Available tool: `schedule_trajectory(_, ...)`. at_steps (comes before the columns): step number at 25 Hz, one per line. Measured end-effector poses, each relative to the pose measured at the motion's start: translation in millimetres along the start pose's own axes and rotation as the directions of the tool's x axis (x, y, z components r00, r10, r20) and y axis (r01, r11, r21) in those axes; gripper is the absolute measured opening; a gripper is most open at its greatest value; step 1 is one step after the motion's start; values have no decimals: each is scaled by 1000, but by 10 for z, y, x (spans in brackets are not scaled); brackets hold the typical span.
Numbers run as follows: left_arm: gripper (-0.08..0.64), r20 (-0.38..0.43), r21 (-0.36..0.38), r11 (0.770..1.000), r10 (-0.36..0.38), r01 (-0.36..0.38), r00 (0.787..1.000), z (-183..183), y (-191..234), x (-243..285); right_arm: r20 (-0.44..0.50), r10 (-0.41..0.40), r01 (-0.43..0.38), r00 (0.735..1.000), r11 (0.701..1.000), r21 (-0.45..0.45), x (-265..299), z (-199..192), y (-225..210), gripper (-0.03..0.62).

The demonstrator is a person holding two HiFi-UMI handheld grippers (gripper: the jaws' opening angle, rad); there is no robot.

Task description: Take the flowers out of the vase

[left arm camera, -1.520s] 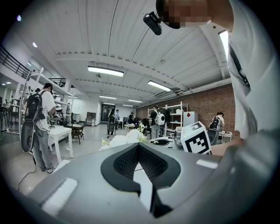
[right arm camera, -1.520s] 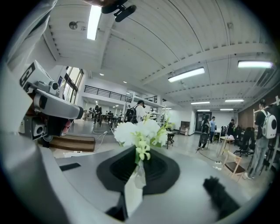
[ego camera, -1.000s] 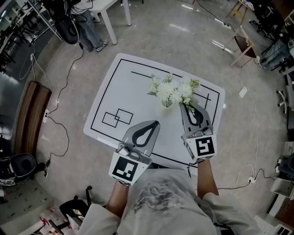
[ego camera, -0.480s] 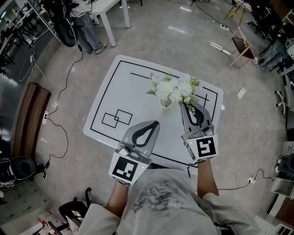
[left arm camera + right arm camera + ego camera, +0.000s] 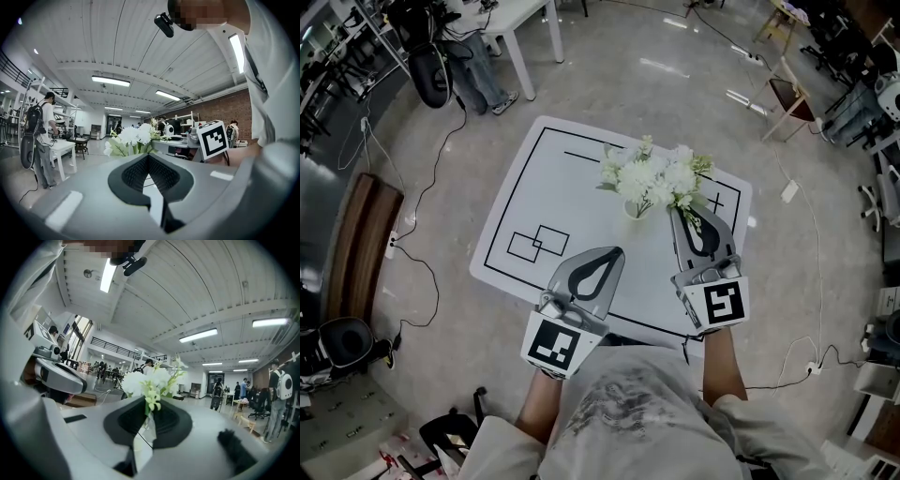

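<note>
Two tools sit just short of the vase: the right gripper pinches a flower sprig, and the left gripper is pressed together.

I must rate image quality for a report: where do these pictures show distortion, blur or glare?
Head view: fisheye bending at the edges, lamp glare on the floor, table and flowers sharp under even light. Left gripper view: dark round border, near fingers soft, flowers beyond them clear. Right gripper view: same border, fingers blurred, the flower sprig between them sharper, ceiling lamps very bright.
</note>
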State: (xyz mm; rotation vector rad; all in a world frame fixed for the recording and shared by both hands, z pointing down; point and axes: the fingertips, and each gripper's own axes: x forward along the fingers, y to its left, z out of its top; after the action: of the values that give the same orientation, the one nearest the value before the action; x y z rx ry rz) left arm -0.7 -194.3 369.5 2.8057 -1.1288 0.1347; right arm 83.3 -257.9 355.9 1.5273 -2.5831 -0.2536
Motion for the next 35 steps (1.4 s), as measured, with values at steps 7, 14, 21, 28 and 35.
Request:
schedule_trajectory(7,8,7,2,1000,-2,2,1000,41,-31,-33,29,-8,9,1000,1000,-15,-53,171,-14,41)
schedule_trajectory(14,8,13,10,1000,-3,3,1000,53,-48,-81,50,-14,16,999,999,-29,-101,309,-8,41)
schedule_trajectory(21,8,20,11,1000,-6,6,1000,54,-80,-99,74,-15,18,997,999,-45,-160,449,-8,41)
schedule_trajectory(28,8,29,21,1000,-13,13,999,88,-103,-130,94,-22,27,995,998,-61,-222,576,9,41)
schedule_trajectory(35,8,44,36,999,-21,19,999,137,-175,-169,126,-36,45,991,996,-71,-334,718,-5,41)
